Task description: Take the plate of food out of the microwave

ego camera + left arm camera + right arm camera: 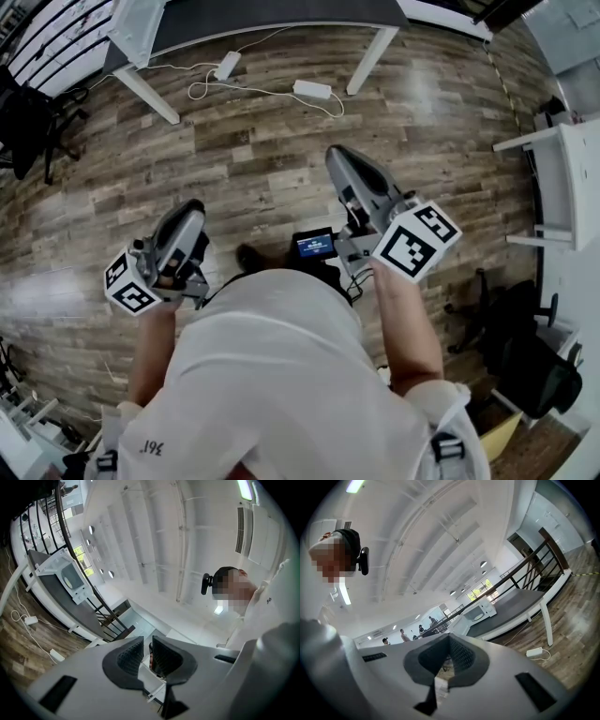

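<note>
My left gripper (147,649) has its jaws slightly parted and empty. My right gripper (450,643) is clenched on nothing. The boxy white microwave (480,612) sits well away on a dark-topped, white-legged table (513,604), with a pale round plate (479,616) showing inside it.

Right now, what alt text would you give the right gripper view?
The right gripper has its dark ribbed jaws shut on nothing. Beyond it, a white microwave sits on a dark grey table with white legs. A white power adapter lies on the wood-plank floor.
</note>
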